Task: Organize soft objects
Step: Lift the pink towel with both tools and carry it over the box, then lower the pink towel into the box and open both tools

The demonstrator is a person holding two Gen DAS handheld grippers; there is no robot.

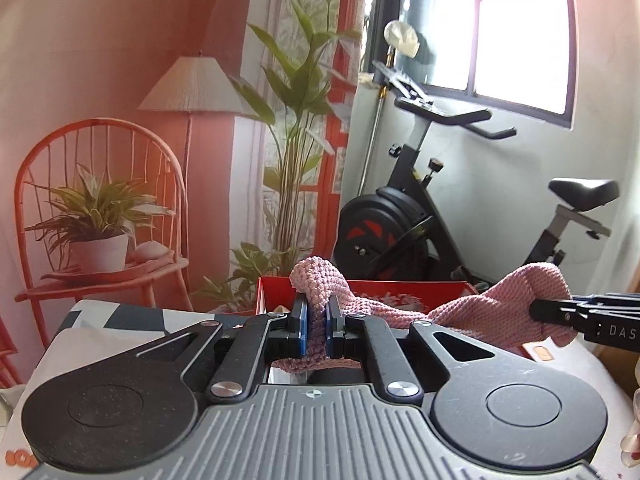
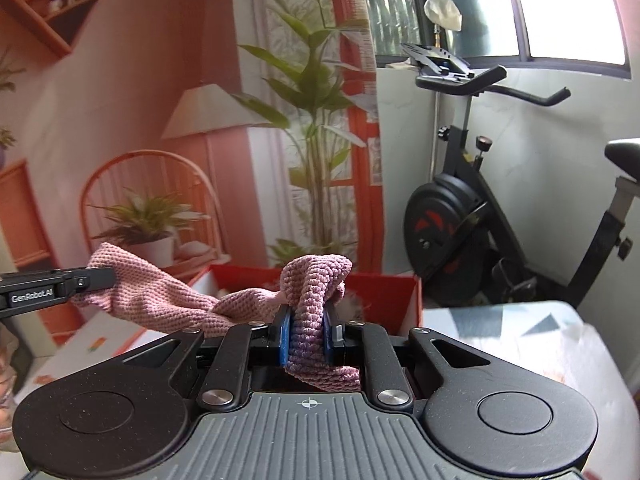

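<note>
Clamped between the blue pads of the left gripper, one end of a pink knitted cloth is held tight, a fold of it bulging up above the fingertips and a strip hanging below them. The other end is pinched in the same way by the right gripper, whose blue pads are pressed together on a thick bunch of the knit. Between the two grips the cloth is stretched sideways in the air, twisted near its middle, above a table. In the left wrist view the right gripper is seen entering from the right edge with the cloth gathered at its tip; in the right wrist view the left gripper is seen coming in from the left edge likewise.

Just behind the cloth a red box is set, open at the top; its front wall is partly hidden by the cloth and the fingers, and something pale and fluffy is glimpsed inside, though what it is cannot be told. A patterned table cover in grey, white and dark shapes is spread beneath. Farther back, an exercise bike is parked by a window, and a printed backdrop with a chair, lamp and plants is hung on the left.
</note>
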